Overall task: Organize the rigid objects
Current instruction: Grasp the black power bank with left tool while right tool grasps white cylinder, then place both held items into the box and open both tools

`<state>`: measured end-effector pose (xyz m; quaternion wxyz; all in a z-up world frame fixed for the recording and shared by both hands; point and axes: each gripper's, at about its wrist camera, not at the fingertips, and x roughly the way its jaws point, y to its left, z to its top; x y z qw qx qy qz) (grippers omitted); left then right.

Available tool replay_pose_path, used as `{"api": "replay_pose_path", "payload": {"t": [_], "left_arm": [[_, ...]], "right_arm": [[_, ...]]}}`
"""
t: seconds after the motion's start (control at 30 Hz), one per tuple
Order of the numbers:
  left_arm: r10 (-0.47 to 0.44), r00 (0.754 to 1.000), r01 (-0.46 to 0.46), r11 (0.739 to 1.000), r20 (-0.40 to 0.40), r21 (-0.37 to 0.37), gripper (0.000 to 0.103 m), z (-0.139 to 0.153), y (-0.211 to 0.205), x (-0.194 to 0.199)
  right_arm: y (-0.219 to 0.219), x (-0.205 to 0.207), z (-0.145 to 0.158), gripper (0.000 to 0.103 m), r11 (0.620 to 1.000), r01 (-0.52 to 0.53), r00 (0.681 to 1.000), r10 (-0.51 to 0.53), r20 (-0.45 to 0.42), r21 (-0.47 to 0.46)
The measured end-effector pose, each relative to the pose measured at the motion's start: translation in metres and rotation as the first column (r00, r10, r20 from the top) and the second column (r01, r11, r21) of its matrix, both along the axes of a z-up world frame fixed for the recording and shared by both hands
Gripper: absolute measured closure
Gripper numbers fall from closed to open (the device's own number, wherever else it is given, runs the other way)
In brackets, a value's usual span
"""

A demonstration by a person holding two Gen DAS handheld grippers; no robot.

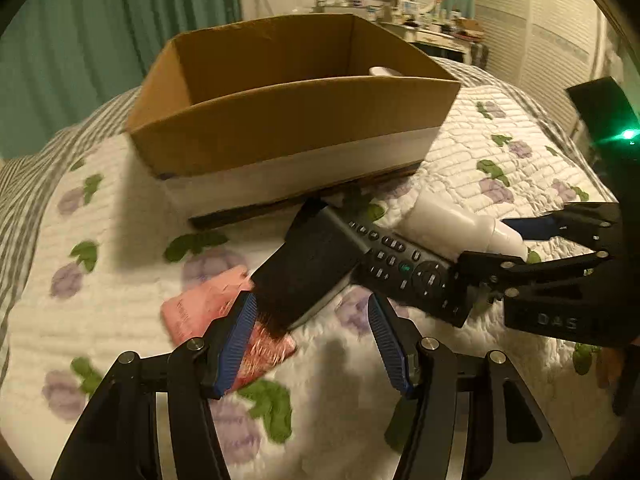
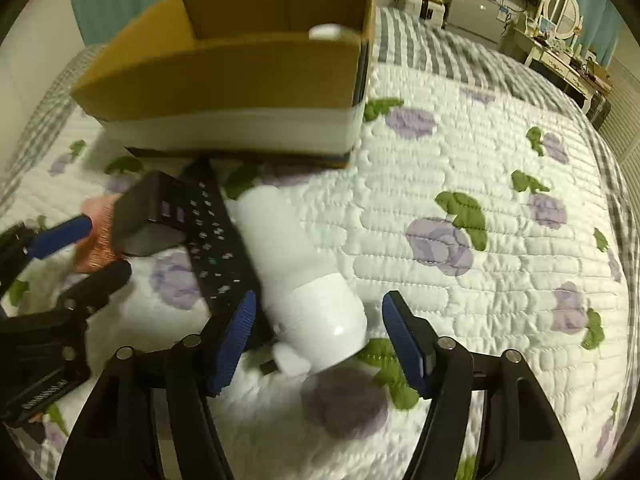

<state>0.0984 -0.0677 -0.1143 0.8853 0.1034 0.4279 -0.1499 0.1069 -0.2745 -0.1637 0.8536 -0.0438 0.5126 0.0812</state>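
Open brown cardboard box (image 1: 280,120) is sitting on the floral quilted bed (image 2: 460,168); one small white item (image 2: 326,32) is showing inside it, by the right end wall. Four items are lying on the quilt just in front of the box: black rectangular block (image 1: 308,264), black button remote control (image 1: 404,268), white plastic bottle (image 2: 304,272), pink packet (image 1: 208,304).

Left gripper (image 1: 312,312): fingers wide apart around the block's near end, gripping nothing. Right gripper (image 2: 316,320): fingers wide apart astride the bottle's cap end, not closing.

Judgement: task early; most sorting left.

One cardboard box (image 1: 280,136), one remote (image 1: 404,268), one white bottle (image 2: 304,272), one black block (image 1: 308,268), one pink packet (image 1: 208,304)
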Motion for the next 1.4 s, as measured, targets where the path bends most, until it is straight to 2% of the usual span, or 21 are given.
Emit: {"api": "replay_pose_path", "payload": {"t": [0.13, 0.2, 0.3, 0.4, 0.47, 0.7, 0.83, 0.97, 1.1, 1.27, 1.4], "left_arm": [[-0.002, 1.0, 0.001, 0.999, 0.02, 0.039, 0.041, -0.004, -0.003, 0.013], [-0.026, 0.999, 0.025, 0.999, 0.026, 0.028, 0.039, -0.003, -0.002, 0.021], [-0.088, 0.996, 0.087, 0.995, 0.026, 0.038, 0.039, -0.006, -0.009, 0.029], [-0.157, 0.987, 0.152, 0.983, 0.036, 0.106, 0.039, -0.014, -0.019, 0.032], [-0.183, 0.982, 0.177, 0.977, 0.045, 0.122, 0.04, -0.015, -0.02, 0.031], [-0.187, 0.982, 0.184, 0.981, 0.035, 0.066, 0.052, -0.002, -0.001, 0.014], [-0.141, 0.99, 0.141, 0.99, 0.005, 0.0, 0.059, 0.014, 0.012, 0.006], [-0.109, 0.994, 0.109, 0.993, 0.004, -0.043, 0.06, 0.037, 0.023, -0.005], [-0.082, 0.995, 0.087, 0.993, 0.057, -0.078, 0.061, 0.069, 0.029, -0.013], [-0.049, 0.988, 0.069, 0.988, 0.143, -0.14, 0.061, 0.124, 0.034, -0.016], [0.02, 0.979, 0.022, 0.98, 0.205, -0.199, 0.061, 0.17, 0.041, -0.012]], "right_arm": [[0.002, 0.004, 0.005, 0.051, 1.0, 0.017, 0.999, -0.017, 0.028, 0.014], [0.002, 0.005, 0.009, 0.051, 0.999, 0.024, 0.999, -0.026, 0.042, 0.027], [0.004, 0.005, 0.013, 0.051, 0.999, 0.028, 0.998, -0.029, 0.05, 0.031], [0.003, 0.006, 0.018, 0.051, 0.998, 0.038, 0.998, -0.041, 0.055, 0.044], [0.005, 0.008, 0.02, 0.051, 0.997, 0.051, 0.997, -0.054, 0.057, 0.057], [0.009, 0.004, 0.035, 0.051, 0.996, 0.078, 0.994, -0.081, 0.073, 0.042], [0.018, -0.006, 0.056, 0.051, 0.996, 0.084, 0.992, -0.086, 0.095, 0.024], [0.03, -0.021, 0.089, 0.051, 0.997, 0.076, 0.987, -0.079, 0.14, 0.023], [0.038, -0.034, 0.123, 0.051, 0.997, 0.076, 0.982, -0.08, 0.169, 0.029], [0.047, -0.043, 0.163, 0.051, 0.996, 0.094, 0.97, -0.092, 0.226, 0.003], [0.052, -0.045, 0.198, 0.051, 0.991, 0.129, 0.949, -0.117, 0.293, -0.021]]}}
